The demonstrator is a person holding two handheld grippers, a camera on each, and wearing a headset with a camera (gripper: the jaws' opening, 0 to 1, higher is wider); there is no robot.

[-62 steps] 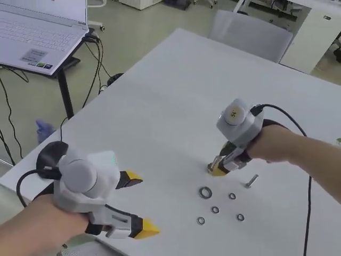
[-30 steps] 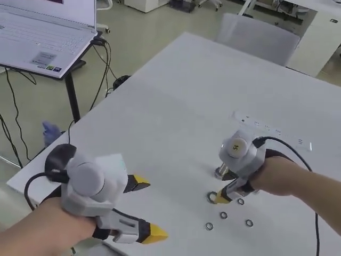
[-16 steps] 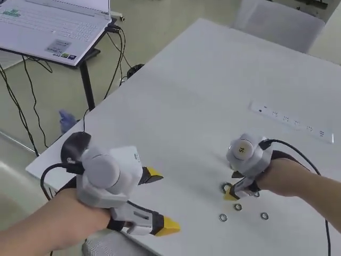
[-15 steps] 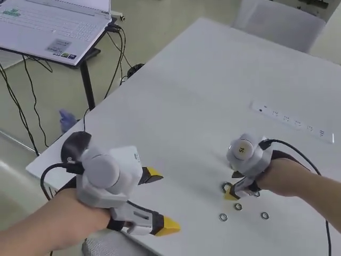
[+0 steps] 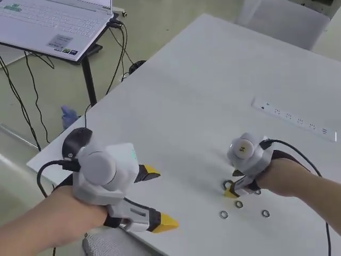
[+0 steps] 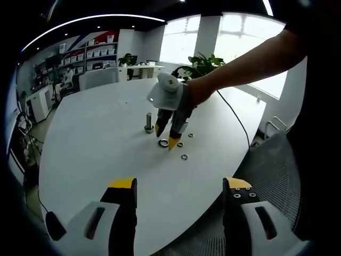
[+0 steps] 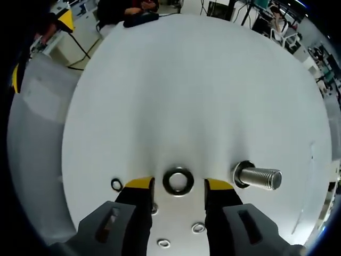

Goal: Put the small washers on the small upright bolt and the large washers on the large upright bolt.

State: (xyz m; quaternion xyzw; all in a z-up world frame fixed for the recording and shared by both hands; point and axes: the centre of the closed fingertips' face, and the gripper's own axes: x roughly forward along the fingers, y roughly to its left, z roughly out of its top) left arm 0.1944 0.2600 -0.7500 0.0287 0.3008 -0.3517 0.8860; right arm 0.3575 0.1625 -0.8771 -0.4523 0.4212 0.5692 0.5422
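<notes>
A large washer [image 7: 178, 181] lies flat on the white table [image 7: 176, 80], between the yellow fingertips of my right gripper [image 7: 179, 184], which is open and straddles it. Just to its right stands the large threaded bolt [image 7: 256, 176]. Small washers [image 7: 116, 184] lie around the jaws. In the head view the right gripper [image 5: 233, 190] points down at the large washer [image 5: 228, 184], with small washers [image 5: 223, 214] just nearer me. My left gripper [image 5: 158, 196] hovers open and holds nothing near the table's front edge. The left gripper view shows its own jaws [image 6: 180, 184] spread wide, the bolt [image 6: 149, 121] upright beyond.
A white power strip [image 5: 293, 118] lies on the table behind the right hand. A laptop [image 5: 53, 21] sits on a stand off the table's left side, with cables hanging below. A grey chair [image 5: 282, 21] stands at the far end.
My right gripper has left the large bolt and come down to the large washer, which now lies between its open jaws. The left gripper has hardly moved. The head camera has shifted.
</notes>
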